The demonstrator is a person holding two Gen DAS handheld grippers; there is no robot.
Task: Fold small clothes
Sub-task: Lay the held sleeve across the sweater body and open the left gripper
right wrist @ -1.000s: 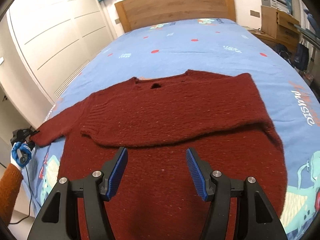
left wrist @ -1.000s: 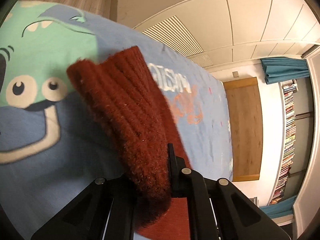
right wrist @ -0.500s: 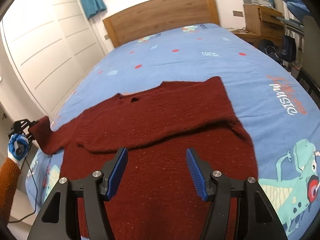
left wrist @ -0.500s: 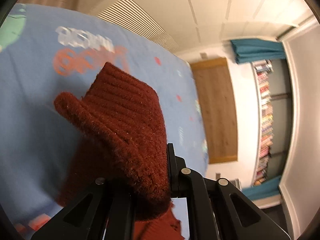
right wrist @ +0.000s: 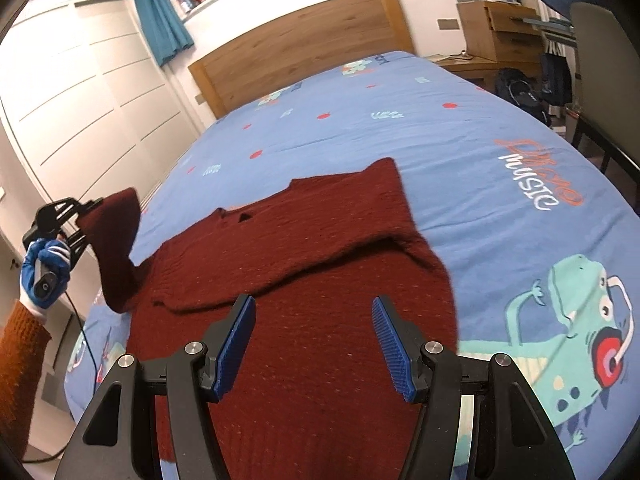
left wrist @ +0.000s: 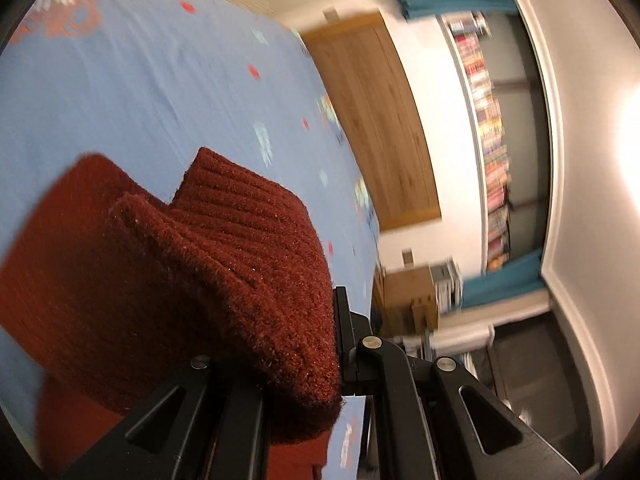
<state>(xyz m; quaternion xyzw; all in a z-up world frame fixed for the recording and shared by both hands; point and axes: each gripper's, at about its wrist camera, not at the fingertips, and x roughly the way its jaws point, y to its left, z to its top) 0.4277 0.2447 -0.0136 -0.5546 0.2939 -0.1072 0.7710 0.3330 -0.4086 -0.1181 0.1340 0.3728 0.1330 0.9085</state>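
Two grippers: your left gripper (right wrist: 86,210), at the frame's left edge, is clamping the ribbed cuff (left wrist: 256,264) of the dark red knitted sweater (right wrist: 320,264) lying mid-frame on the blue patterned bedspread (right wrist: 460,148); your right gripper (right wrist: 314,342) is hovering open, empty, above it.

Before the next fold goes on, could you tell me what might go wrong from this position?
1. The left gripper pinches only the cuff of the sleeve; the thick knit could slip free while it hangs off the bed.
2. Pulling that sleeve may drag the sweater and undo the other sleeve, already folded across it.
3. The right gripper hovers open, pinning nothing, so the body can shift.
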